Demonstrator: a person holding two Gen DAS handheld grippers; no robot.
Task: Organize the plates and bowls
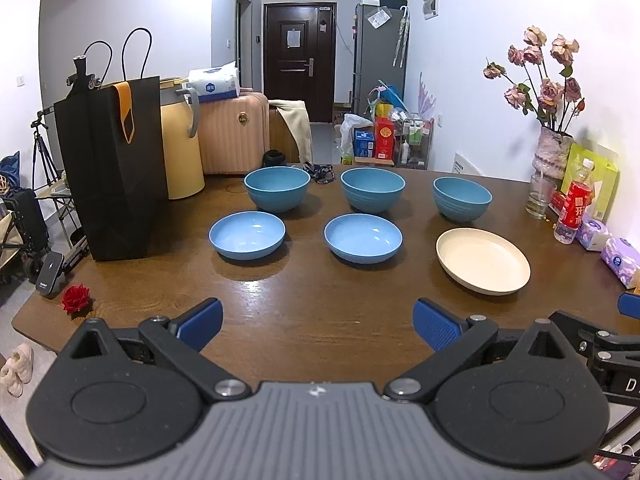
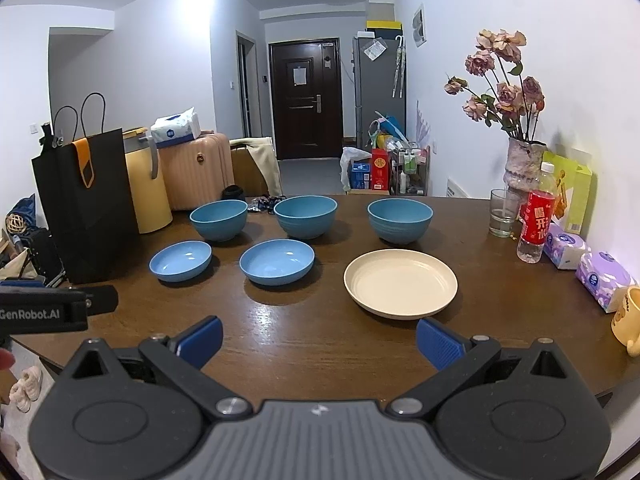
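Three deep blue bowls stand in a back row on the brown table (image 1: 320, 304): left (image 1: 277, 189), middle (image 1: 372, 189), right (image 1: 462, 198). In front of them sit two shallow blue plates (image 1: 247, 234) (image 1: 363, 237) and a cream plate (image 1: 483, 260). The right wrist view shows the same bowls (image 2: 218, 219) (image 2: 305, 216) (image 2: 400, 219), blue plates (image 2: 180, 260) (image 2: 277, 261) and cream plate (image 2: 400, 283). My left gripper (image 1: 318, 326) is open and empty above the near table. My right gripper (image 2: 319, 343) is open and empty, just short of the cream plate.
A black paper bag (image 1: 112, 168) and a yellow container (image 1: 180, 148) stand at the left. A vase of dried roses (image 1: 552, 148), a glass (image 1: 540, 196), a red-labelled bottle (image 1: 574, 204) and tissue packs (image 1: 620, 256) line the right wall. A red rose (image 1: 75, 298) lies near the left edge. A yellow mug (image 2: 628, 316) sits at the right.
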